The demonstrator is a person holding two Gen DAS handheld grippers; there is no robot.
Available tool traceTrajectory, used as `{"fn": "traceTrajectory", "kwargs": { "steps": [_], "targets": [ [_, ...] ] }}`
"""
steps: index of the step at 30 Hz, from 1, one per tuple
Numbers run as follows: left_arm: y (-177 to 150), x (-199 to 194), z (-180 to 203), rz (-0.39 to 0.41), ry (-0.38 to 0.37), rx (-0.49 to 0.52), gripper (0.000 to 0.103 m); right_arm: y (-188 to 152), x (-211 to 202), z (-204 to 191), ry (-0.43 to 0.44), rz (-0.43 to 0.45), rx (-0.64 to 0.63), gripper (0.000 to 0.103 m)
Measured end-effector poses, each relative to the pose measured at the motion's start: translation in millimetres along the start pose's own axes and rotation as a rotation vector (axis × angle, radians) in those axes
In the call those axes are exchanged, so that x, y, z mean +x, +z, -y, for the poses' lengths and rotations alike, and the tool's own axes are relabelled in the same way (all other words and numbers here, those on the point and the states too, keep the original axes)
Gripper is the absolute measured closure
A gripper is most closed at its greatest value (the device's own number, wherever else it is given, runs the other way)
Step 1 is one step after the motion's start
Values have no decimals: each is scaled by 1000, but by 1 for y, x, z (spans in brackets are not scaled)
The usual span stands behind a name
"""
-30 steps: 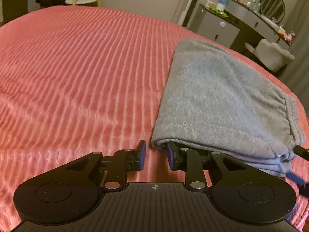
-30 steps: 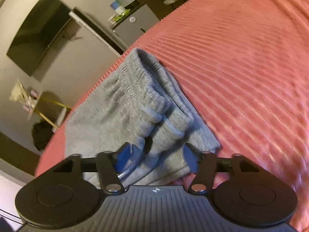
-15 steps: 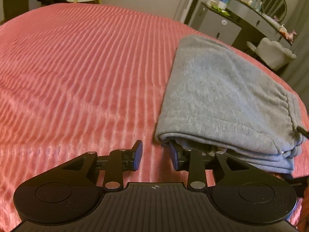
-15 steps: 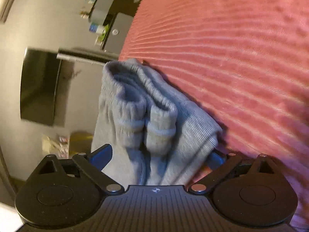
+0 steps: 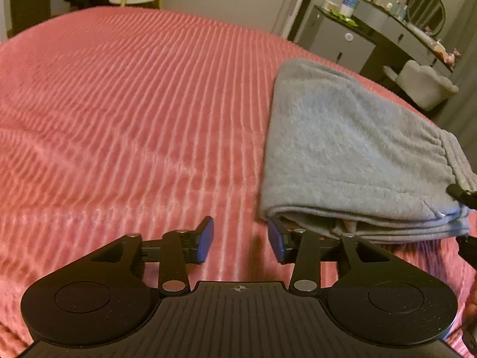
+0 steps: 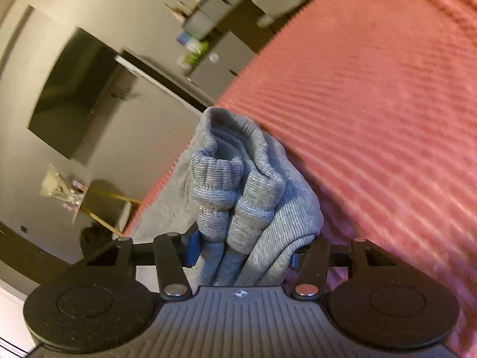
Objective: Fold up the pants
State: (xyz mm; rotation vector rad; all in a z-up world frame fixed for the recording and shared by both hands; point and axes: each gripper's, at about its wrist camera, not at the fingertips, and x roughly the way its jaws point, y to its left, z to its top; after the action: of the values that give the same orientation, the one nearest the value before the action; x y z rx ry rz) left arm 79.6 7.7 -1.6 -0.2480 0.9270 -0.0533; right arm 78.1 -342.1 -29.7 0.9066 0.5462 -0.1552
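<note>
As before spread, fingers (image 6: 193, 246) around pants (image 6: 253, 208) now.

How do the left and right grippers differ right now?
The left gripper is open with only the pink bedspread between its fingers; the right gripper is closed around the folded gray pants. The left sits beside the pants' corner. Both have blue pads.
</note>
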Motion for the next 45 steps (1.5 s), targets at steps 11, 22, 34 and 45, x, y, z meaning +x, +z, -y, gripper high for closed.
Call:
{"fn": "traceTrajectory", "kwargs": {
  "steps": [11, 22, 34, 45],
  "targets": [
    [6, -20, 18, 113, -20, -18, 48, -27, -42, 12, -92, 44, -46, 31],
    [17, 24, 92, 129, -75, 180, 45, -34, -56, -49, -18, 234, -474, 72],
    [-10, 52, 94, 167, -83, 355, 43, -64, 13, -49, -167, 2, -722, 83],
    [-17, 27, 67, 158, 7, 334, 40, -74, 1, -64, -149, -53, -674, 70]
  ]
}}
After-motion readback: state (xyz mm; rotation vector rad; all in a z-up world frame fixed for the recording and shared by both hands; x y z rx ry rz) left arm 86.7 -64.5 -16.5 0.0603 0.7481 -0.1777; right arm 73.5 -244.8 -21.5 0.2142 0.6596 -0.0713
